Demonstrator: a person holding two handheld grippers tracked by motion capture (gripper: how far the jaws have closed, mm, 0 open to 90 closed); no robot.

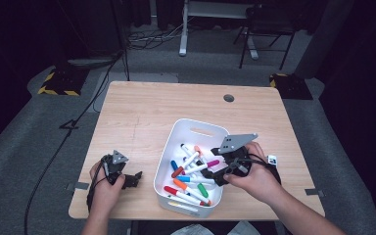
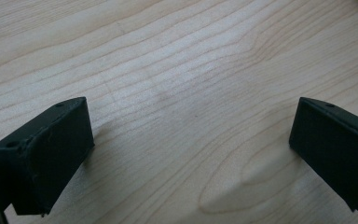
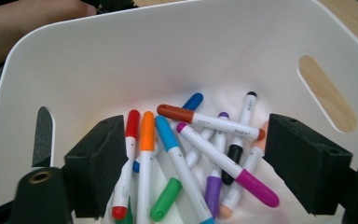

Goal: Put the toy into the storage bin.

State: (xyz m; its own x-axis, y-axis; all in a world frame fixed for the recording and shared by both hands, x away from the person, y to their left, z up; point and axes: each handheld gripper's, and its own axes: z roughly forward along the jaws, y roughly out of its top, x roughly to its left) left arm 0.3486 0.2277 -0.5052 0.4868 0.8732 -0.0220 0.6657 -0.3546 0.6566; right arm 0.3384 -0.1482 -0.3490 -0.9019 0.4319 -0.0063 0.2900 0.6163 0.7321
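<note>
A white plastic bin (image 1: 176, 142) stands on the wooden table (image 1: 142, 112), near its front edge. Several capped markers (image 1: 191, 178) lie jumbled in it, among them red, orange, blue, green and purple ones. My right gripper (image 1: 216, 175) hovers over the bin's right rim and points into it. In the right gripper view its jaws (image 3: 191, 163) stand open above the markers, with a magenta-capped marker (image 3: 223, 165) lying below them, untouched. My left gripper (image 1: 135, 178) rests low on the table left of the bin. Its jaws (image 2: 191, 149) are wide open over bare wood.
A round cable hole (image 1: 228, 98) sits near the table's far edge. A small white object (image 1: 272, 159) lies right of the bin. The bin's walls (image 3: 121, 56) have oval handle slots (image 3: 326, 93). Beyond the table are a chair (image 1: 267, 29), desk legs and floor cables.
</note>
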